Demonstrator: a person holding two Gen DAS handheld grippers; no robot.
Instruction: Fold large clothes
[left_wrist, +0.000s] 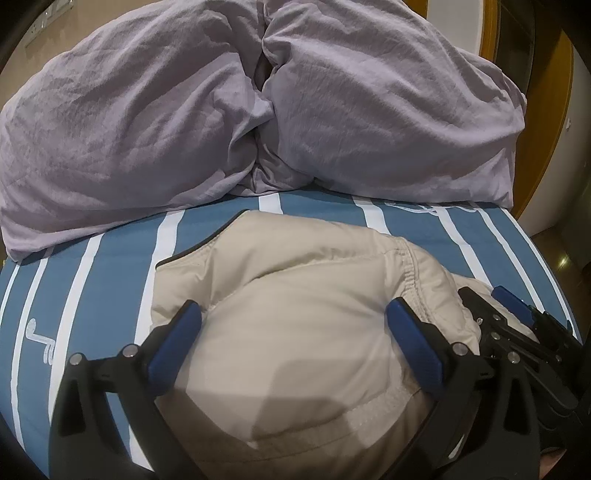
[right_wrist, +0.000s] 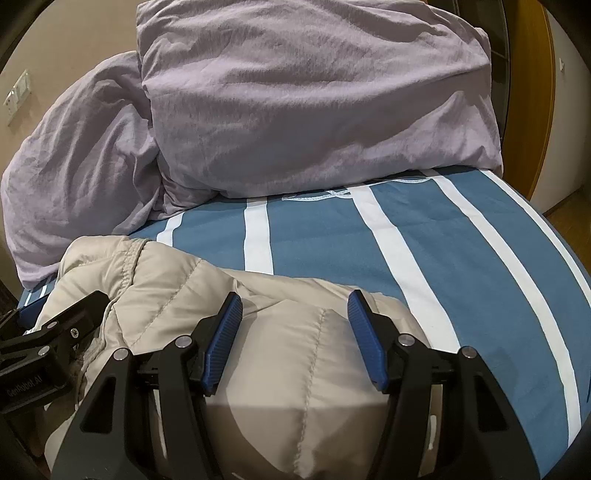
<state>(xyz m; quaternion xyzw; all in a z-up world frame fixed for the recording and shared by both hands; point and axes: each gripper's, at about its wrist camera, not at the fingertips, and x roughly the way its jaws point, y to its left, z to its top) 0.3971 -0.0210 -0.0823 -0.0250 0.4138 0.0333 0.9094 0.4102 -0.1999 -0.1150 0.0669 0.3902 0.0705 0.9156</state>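
Lilac duvet (left_wrist: 147, 122): bunched in two heaps across the far end of the bed, lying on the sheet; a second point on it in the right wrist view (right_wrist: 303, 110).
Blue sheet with white stripes (left_wrist: 110, 266): covers the mattress; bare to the left of the jacket and, in the right wrist view, to its right (right_wrist: 461, 258).
Beige quilted puffer jacket (left_wrist: 295, 314): lies crumpled on the sheet at the near edge, short of the duvet; stitched seams and a gathered hem show (right_wrist: 280, 369).
Left gripper (left_wrist: 293, 314): blue pads spread wide above the jacket, nothing clamped between them.
Right gripper (right_wrist: 293, 306): just beside the left one; pads partly apart over a puffed fold of jacket; whether they press on it cannot be told.
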